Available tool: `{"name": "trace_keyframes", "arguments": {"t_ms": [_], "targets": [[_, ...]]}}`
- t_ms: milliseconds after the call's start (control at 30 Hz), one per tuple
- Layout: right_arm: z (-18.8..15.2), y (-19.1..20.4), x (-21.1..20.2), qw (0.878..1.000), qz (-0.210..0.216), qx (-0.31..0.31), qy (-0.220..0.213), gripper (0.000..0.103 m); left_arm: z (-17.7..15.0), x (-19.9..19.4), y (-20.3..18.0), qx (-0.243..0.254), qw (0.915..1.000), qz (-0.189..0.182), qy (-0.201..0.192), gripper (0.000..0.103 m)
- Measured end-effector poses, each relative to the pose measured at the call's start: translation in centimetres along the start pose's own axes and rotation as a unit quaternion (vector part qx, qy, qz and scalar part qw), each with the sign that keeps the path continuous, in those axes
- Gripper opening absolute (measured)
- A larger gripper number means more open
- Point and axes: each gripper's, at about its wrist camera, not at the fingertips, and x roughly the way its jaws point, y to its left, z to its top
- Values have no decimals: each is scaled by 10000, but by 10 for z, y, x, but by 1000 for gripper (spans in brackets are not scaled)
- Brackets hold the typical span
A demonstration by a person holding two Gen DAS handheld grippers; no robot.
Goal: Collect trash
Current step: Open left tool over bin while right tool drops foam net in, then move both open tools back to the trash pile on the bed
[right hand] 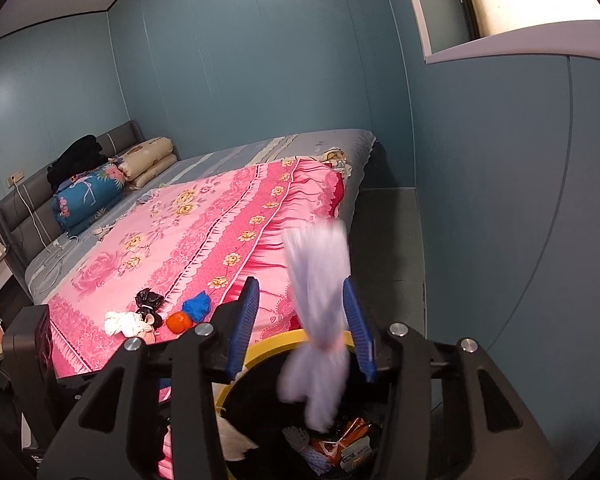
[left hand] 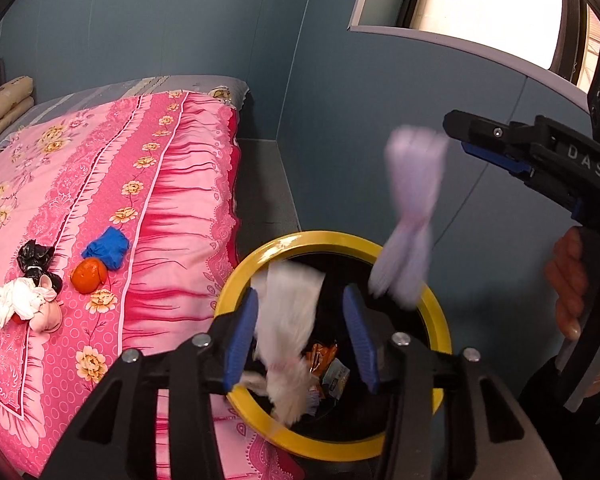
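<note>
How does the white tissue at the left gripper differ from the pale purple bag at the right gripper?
The white tissue is white and already low inside the yellow-rimmed bin; the pale purple bag is lilac and mostly above the rim. The tissue looks like a loose sheet, the bag pinched at its middle. Both are motion-blurred, seemingly falling from open jaws of the left gripper and right gripper.

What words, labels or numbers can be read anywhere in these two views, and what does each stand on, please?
"DAS": raised letters on the black body of the right gripper, seen from the left wrist; any further letters are cut off.
Printed wrappers inside the yellow-rimmed bin: too small and blurred to read.
Nothing else bears legible text.
</note>
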Motion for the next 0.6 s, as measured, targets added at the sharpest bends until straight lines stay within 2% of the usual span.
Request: {"name": "trace_keyframes", "arguments": {"t_ms": [167, 300, 600], "targets": [[0, 0, -2, 10000, 51, 5, -56, 47, 1, -9, 9, -72, 9997, 148, -162, 66], [2, 0, -3, 9999, 124, 29, -99, 55, 1, -19, 23, -178, 9987, 378, -308, 75], [17, 22, 3, 9987, 496, 2, -138, 65, 5, -52, 72, -539, 9925, 932, -580, 81]]}}
